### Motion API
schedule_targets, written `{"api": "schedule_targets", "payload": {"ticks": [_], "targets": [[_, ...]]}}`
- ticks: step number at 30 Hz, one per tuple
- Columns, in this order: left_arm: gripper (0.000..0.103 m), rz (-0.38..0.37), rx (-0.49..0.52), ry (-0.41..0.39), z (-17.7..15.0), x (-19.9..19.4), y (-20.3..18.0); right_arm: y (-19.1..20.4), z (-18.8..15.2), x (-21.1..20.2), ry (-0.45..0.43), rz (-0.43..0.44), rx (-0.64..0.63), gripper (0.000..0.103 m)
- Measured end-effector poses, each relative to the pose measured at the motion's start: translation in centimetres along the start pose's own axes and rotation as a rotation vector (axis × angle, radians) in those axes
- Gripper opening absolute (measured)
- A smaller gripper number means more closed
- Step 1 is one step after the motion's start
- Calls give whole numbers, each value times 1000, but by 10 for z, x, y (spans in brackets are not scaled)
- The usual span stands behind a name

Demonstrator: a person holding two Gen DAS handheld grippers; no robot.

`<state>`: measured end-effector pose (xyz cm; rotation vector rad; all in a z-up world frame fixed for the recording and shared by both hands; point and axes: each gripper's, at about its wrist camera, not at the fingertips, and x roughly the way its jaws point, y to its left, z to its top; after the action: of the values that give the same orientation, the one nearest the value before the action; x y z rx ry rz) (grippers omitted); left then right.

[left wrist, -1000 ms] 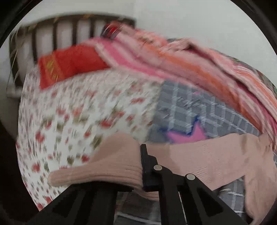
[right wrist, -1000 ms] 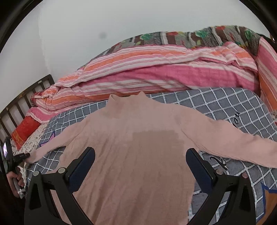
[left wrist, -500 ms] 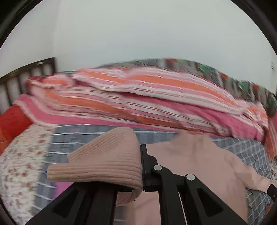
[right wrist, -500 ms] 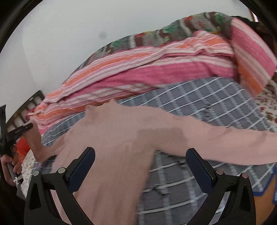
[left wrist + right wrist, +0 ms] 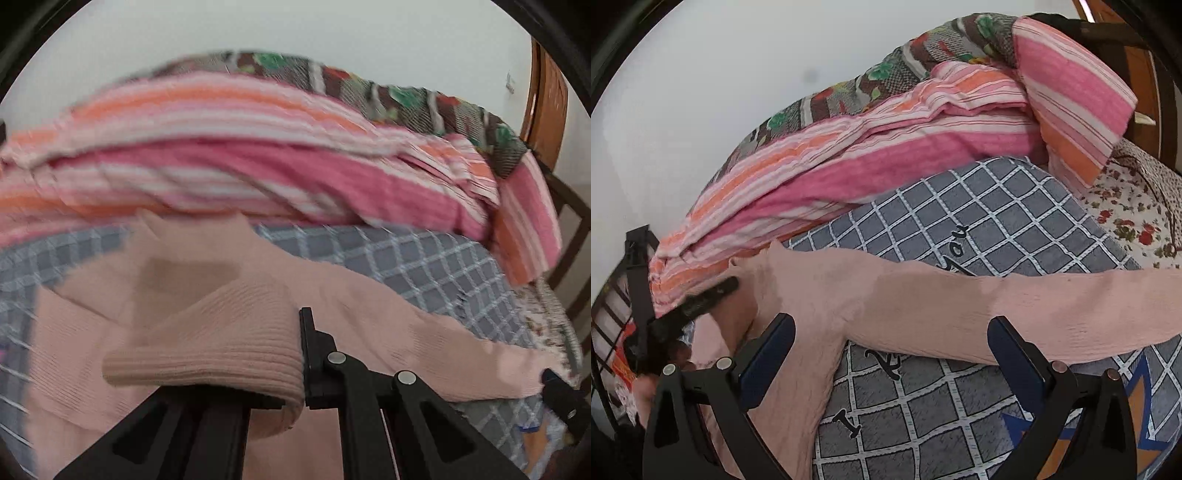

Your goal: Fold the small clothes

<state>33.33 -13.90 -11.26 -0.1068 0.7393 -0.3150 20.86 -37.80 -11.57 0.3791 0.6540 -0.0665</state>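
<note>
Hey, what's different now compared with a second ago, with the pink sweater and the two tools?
The left tool, shut on the sweater's left sleeve cuff throughout, has carried that sleeve from out over the floral sheet in across the sweater's body. The right tool has swung toward the right sleeve, jaws open and empty as before. The sweater's body, striped quilt and checked blanket stayed put.

Bed [image 5: 1126,206], checked blanket [image 5: 979,206], pink sweater [image 5: 923,302]
</note>
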Motion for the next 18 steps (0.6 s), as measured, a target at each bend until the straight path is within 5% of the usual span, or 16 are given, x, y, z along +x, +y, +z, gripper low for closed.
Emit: {"api": "schedule_targets", "payload": {"ticks": [3, 6, 7, 8, 11, 15, 18], "targets": [[20, -54, -30, 53, -11, 4, 3, 14, -4, 6, 11, 5, -44, 103], [54, -69, -50, 60, -19, -8, 18, 29, -8, 15, 26, 17, -85, 103], [72, -66, -60, 35, -22, -18, 27, 35, -9, 19, 35, 24, -98, 103], [78, -49, -67, 15, -23, -22, 34, 39, -10, 23, 44, 30, -108, 102], [78, 66, -99, -51, -31, -51, 72, 57, -16, 35, 77, 69, -138, 97], [78, 255, -126, -66, -45, -65, 115, 84, -26, 51, 122, 108, -191, 74], [78, 340, -100, -23, -50, -64, 136, 99, -30, 60, 150, 148, -181, 63]]}}
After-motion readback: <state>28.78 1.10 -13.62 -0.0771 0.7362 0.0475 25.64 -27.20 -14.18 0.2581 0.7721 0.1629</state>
